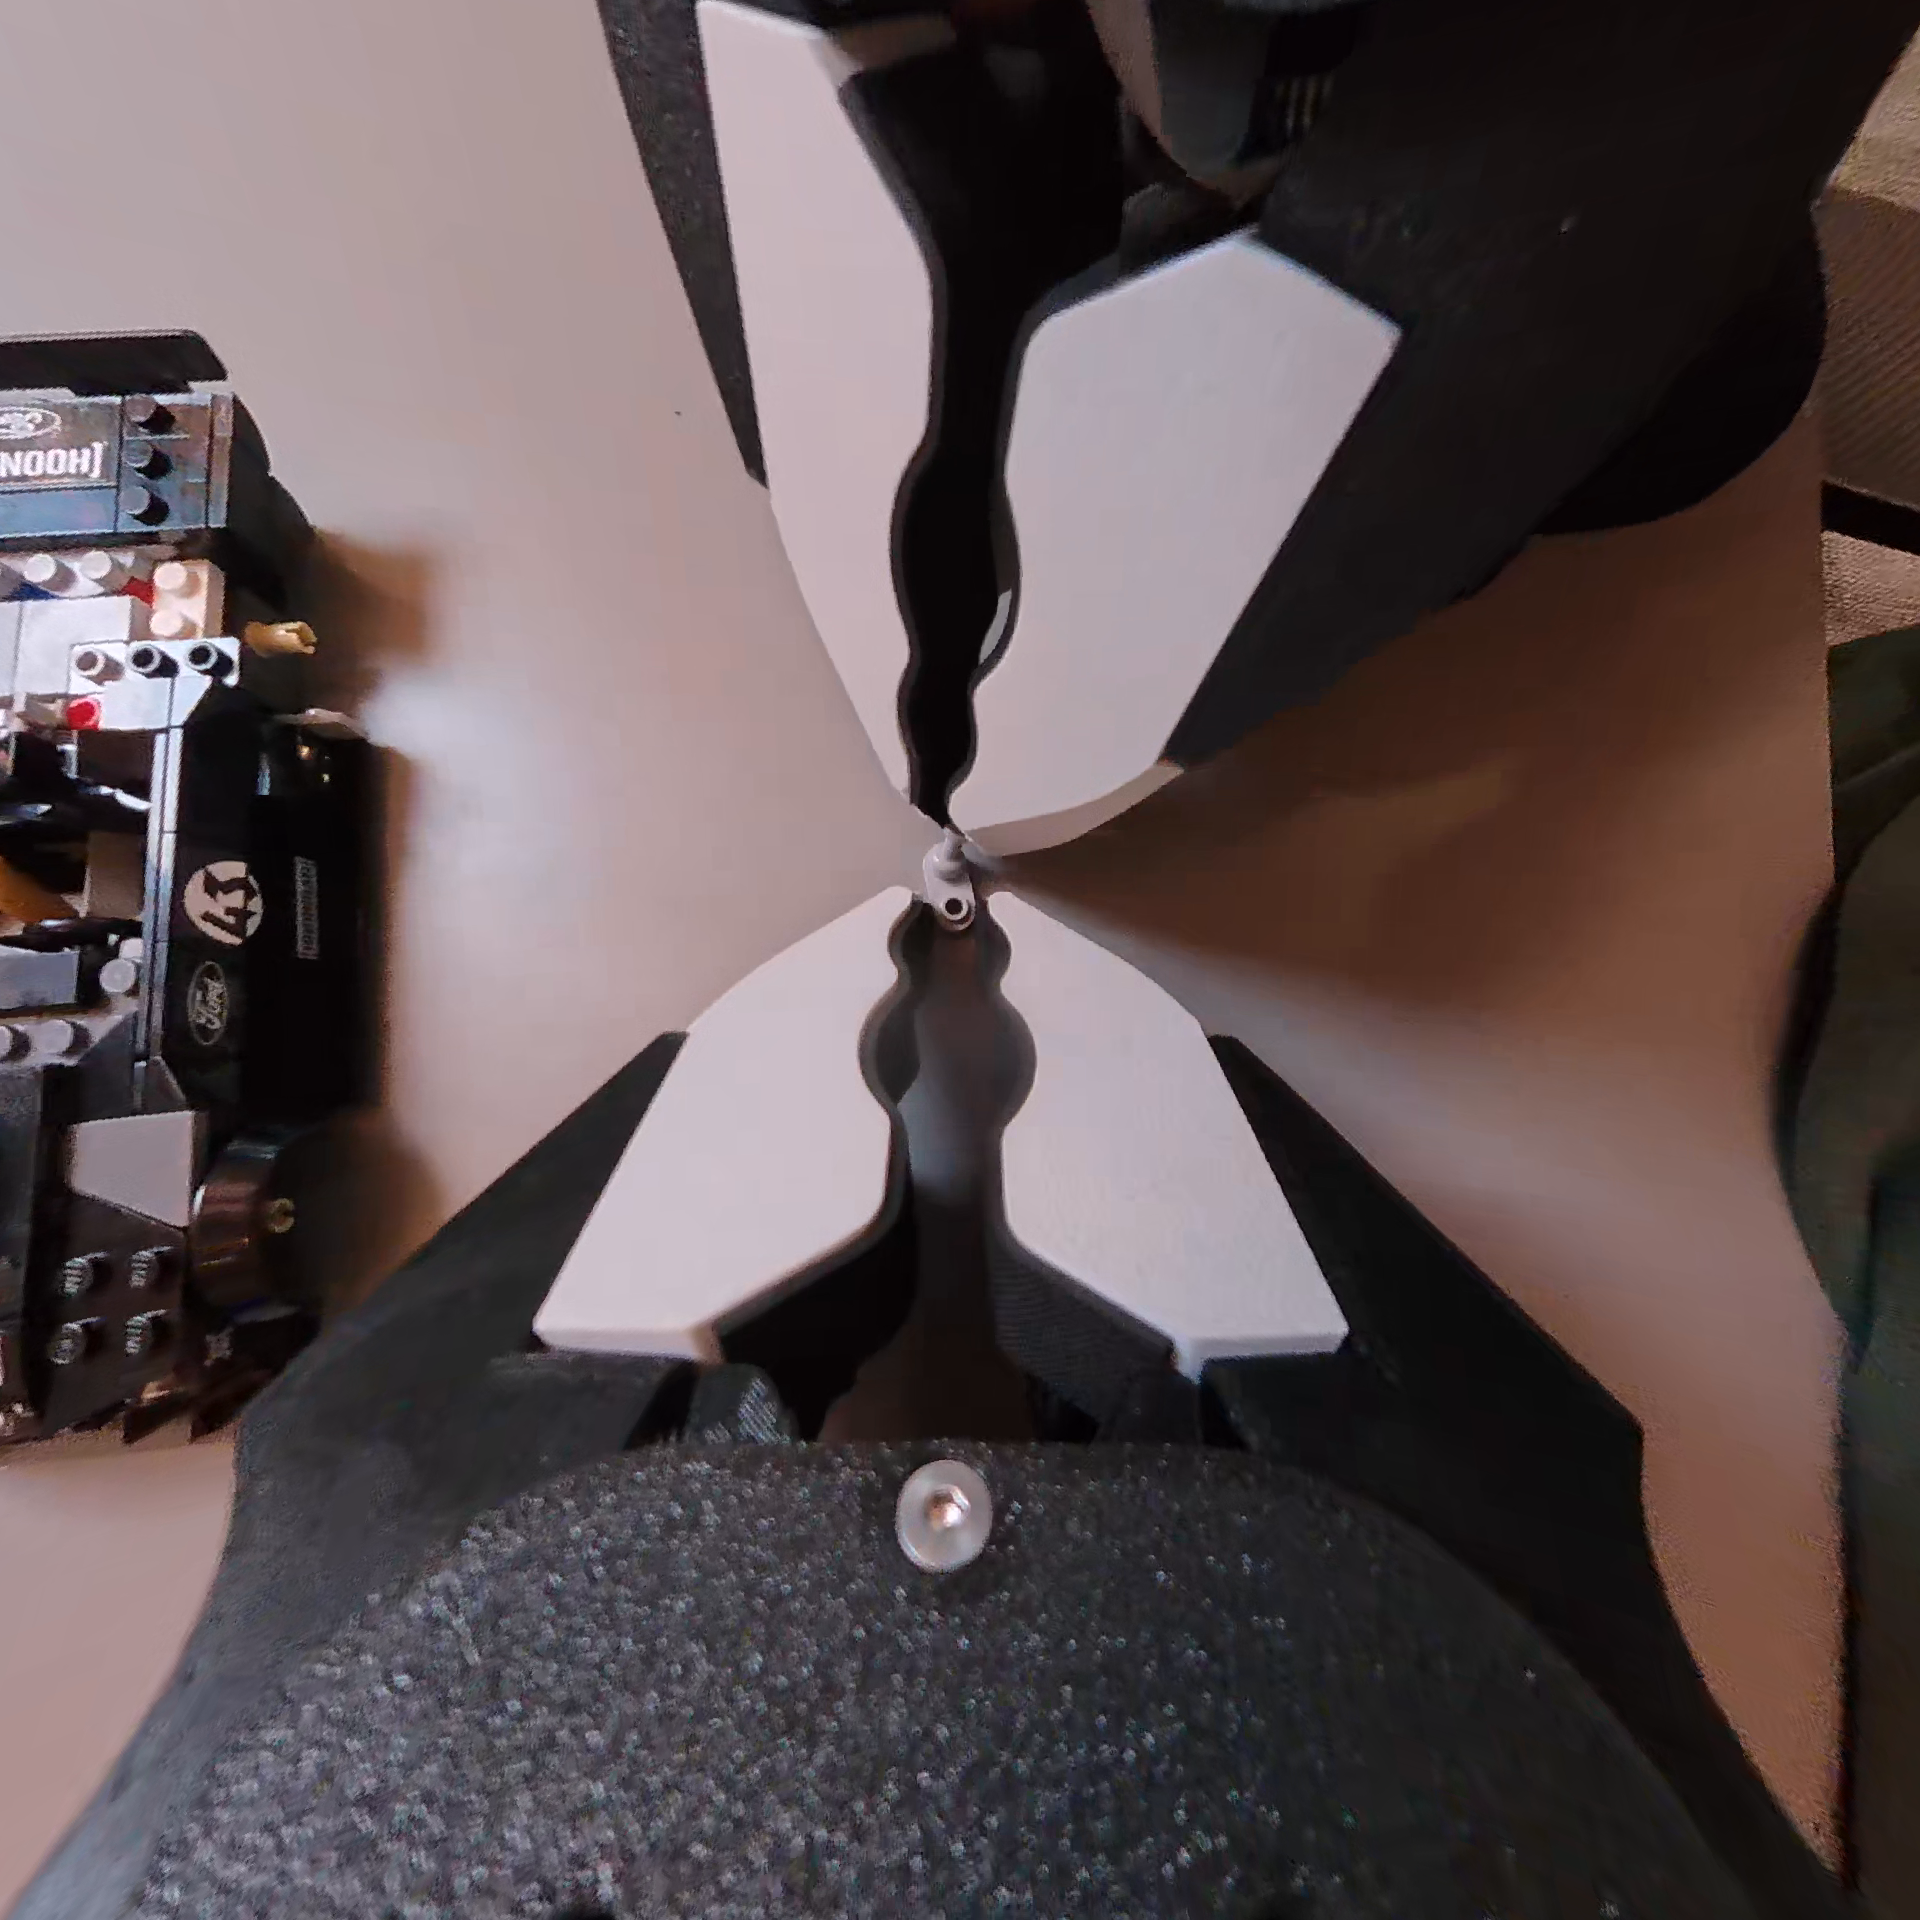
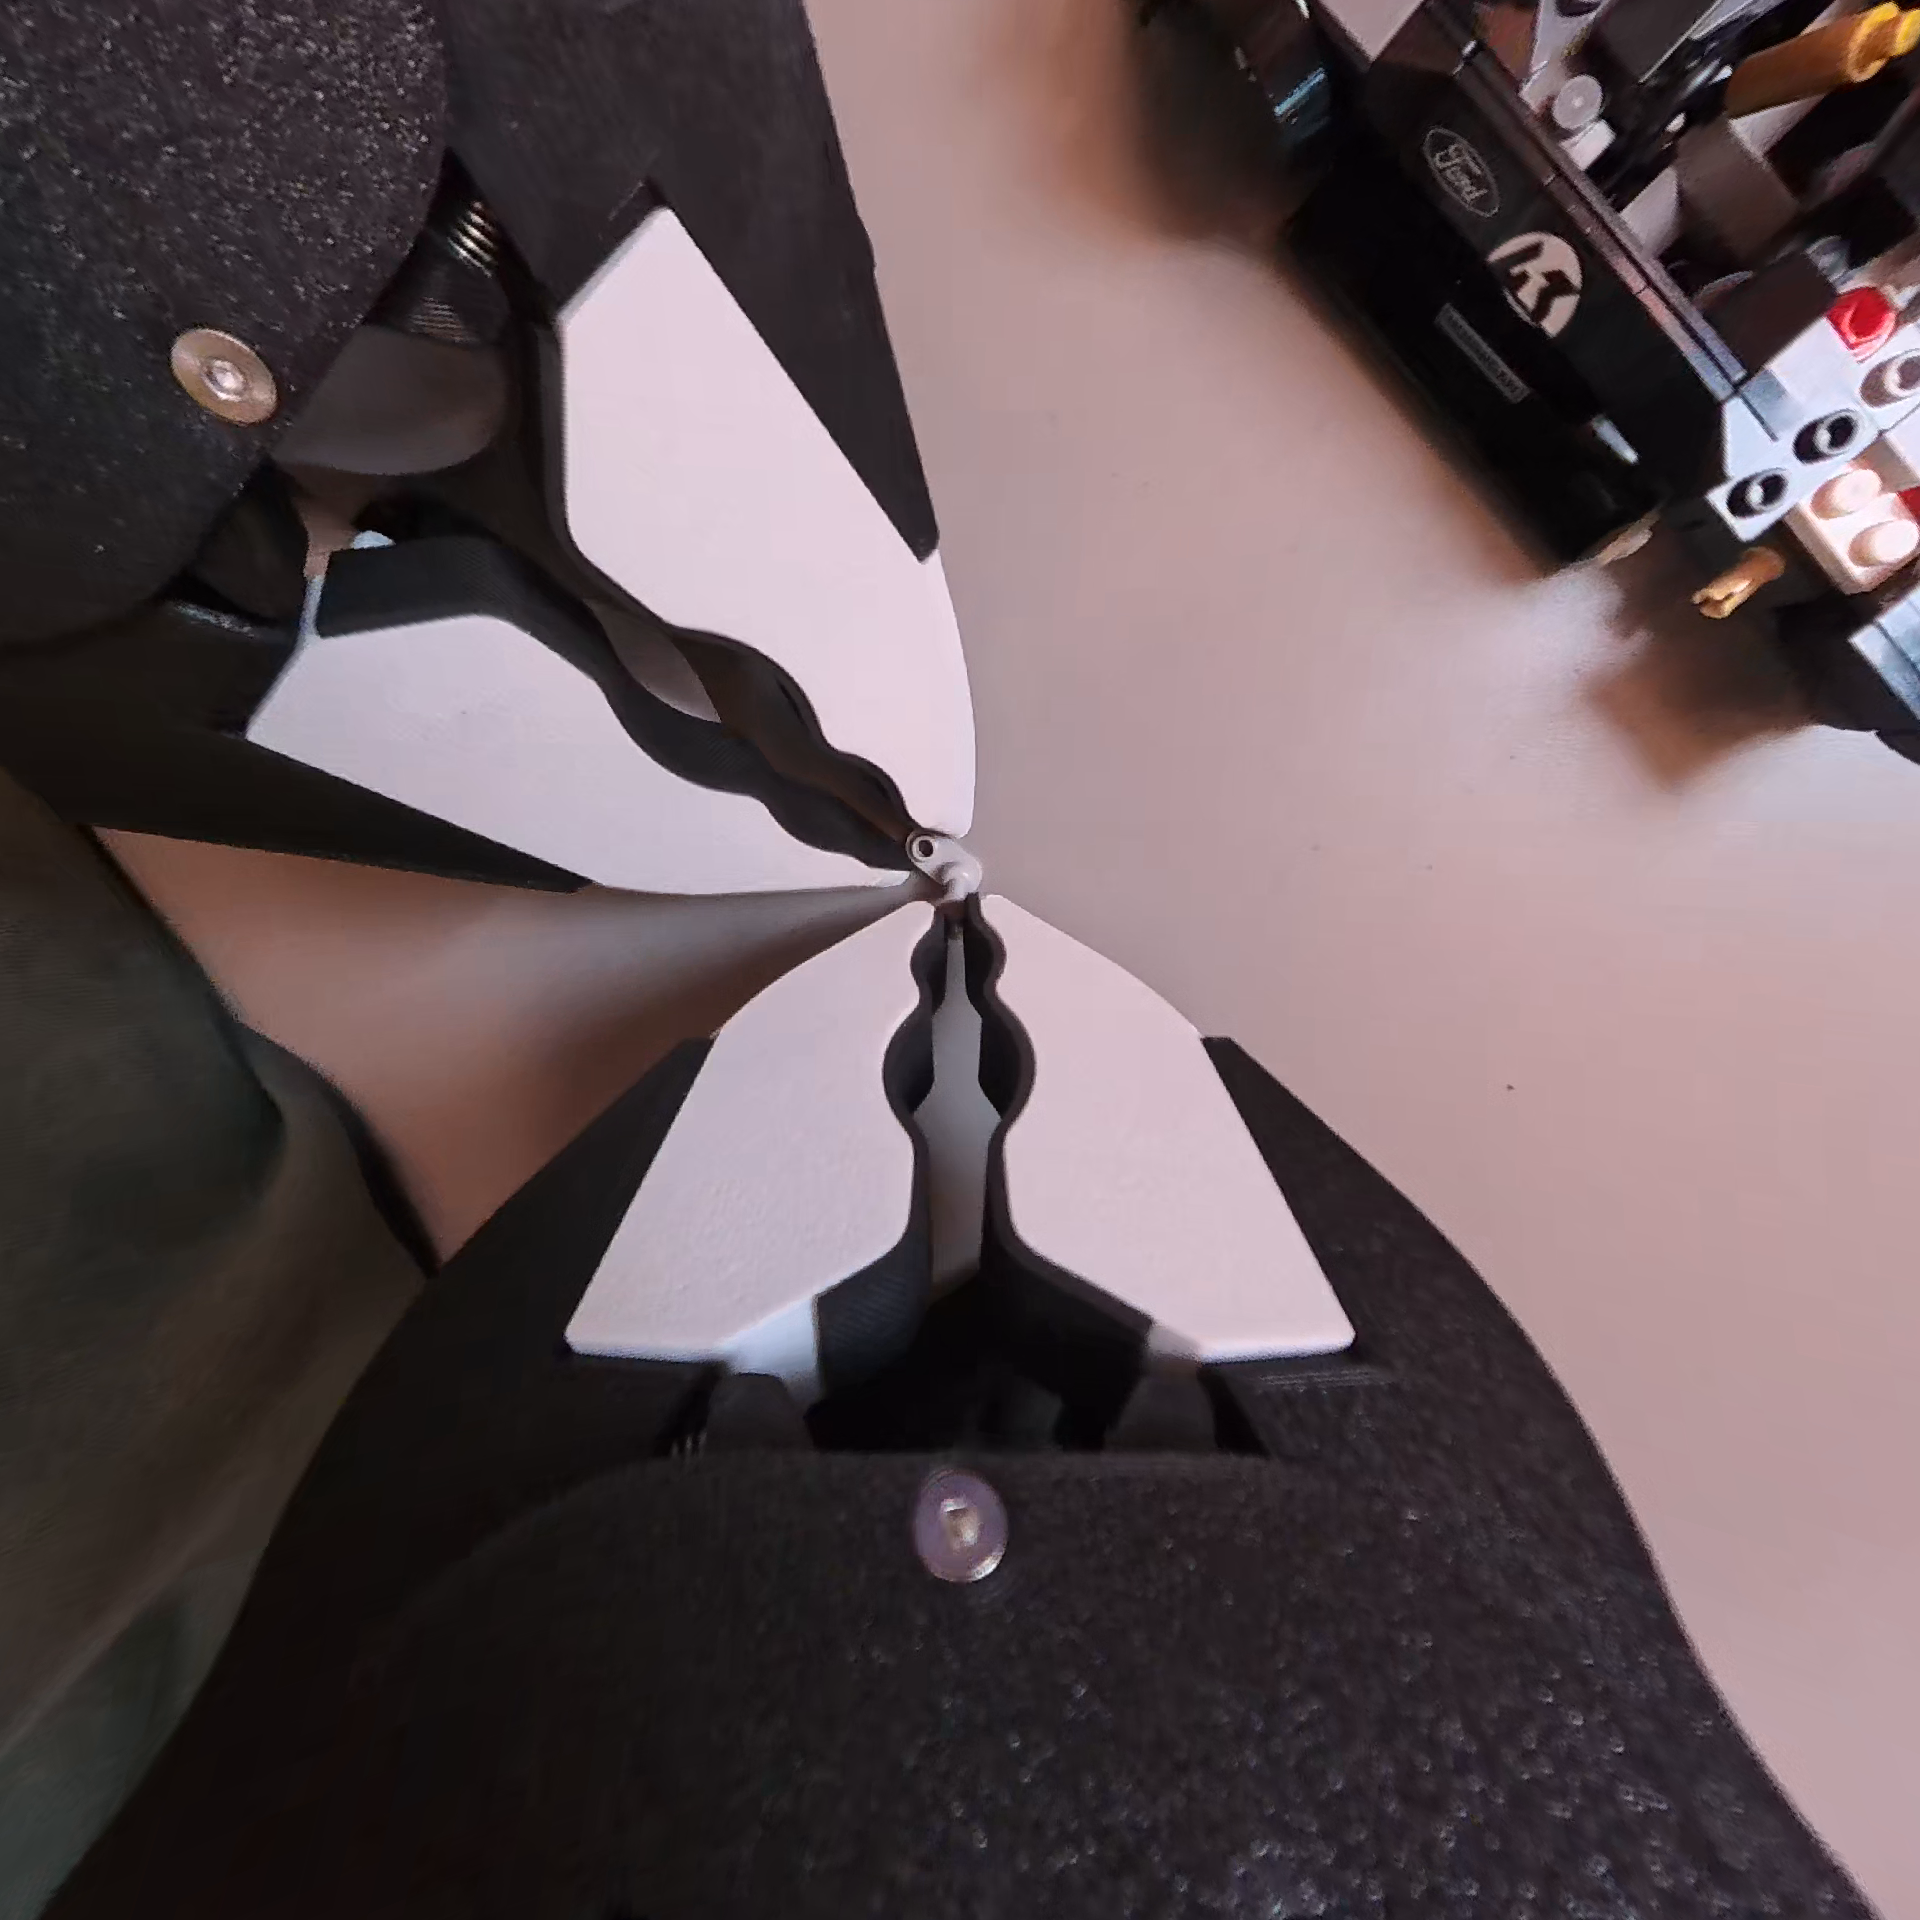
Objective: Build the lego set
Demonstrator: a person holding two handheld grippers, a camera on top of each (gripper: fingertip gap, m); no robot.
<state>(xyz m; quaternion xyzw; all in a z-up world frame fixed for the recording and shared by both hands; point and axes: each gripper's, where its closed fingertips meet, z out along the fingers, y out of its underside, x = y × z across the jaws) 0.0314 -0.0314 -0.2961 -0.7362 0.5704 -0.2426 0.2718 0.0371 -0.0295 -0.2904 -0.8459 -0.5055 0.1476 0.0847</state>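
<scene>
Pinched at both ends: small grey lego piece (image 1: 951, 883) clamped at the tips of the nearly closed left gripper (image 1: 948, 906) and right gripper (image 2: 954, 902); best kept aligned, eased apart gently; half-built car (image 1: 125, 883) well off to the side.

small grey lego piece (image 1: 952, 883) | pinched between both gripper tips | above table

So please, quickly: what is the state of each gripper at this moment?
Left gripper: closed on one end of the small grey piece.
Right gripper: closed on the other end of the same piece.
</scene>
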